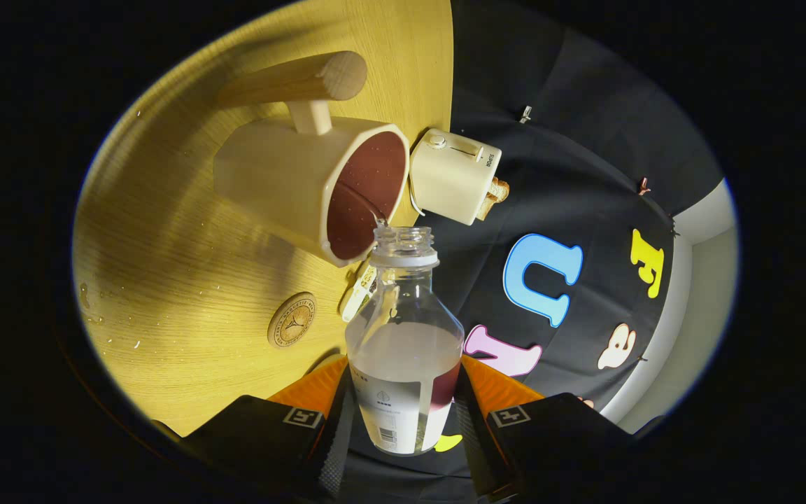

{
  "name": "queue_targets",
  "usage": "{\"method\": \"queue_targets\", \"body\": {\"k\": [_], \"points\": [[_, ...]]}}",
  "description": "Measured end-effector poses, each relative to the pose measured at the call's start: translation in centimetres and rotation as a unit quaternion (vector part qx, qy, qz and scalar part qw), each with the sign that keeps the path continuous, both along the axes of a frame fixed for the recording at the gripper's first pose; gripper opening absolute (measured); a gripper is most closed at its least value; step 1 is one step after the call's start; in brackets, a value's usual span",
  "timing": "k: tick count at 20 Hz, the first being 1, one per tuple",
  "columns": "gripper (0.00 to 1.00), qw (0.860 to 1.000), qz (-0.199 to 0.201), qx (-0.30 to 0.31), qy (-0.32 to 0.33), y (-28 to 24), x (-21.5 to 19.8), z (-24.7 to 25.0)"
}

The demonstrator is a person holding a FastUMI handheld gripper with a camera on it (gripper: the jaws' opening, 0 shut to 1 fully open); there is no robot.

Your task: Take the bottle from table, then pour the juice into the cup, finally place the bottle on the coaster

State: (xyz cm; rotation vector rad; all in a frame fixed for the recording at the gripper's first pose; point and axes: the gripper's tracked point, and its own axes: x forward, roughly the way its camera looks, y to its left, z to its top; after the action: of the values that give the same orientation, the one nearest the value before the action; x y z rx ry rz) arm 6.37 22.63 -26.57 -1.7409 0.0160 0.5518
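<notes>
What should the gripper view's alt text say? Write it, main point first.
The gripper is shut on a clear bottle, tipped so a thin stream of juice runs into the cream cup. A round coaster lies on the wooden table.

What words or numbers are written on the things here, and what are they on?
Toaster: one short word by its slider, too small to read surely.
Coaster: a ring of letters round an emblem, too blurred to read.
Label on the bottle: small print and a barcode, too small to read.
The tongs are shut on the bottle.
</notes>
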Motion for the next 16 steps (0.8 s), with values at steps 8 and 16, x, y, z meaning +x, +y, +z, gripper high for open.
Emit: {"method": "queue_targets", "body": {"k": [8, 16], "points": [[0.71, 1.0, 0.021, -0.012, -0.016, 0.5, -0.1, 0.5], [0.71, 0.999, 0.036, -0.024, -0.033, 1.1, 0.1, 1.1]]}}
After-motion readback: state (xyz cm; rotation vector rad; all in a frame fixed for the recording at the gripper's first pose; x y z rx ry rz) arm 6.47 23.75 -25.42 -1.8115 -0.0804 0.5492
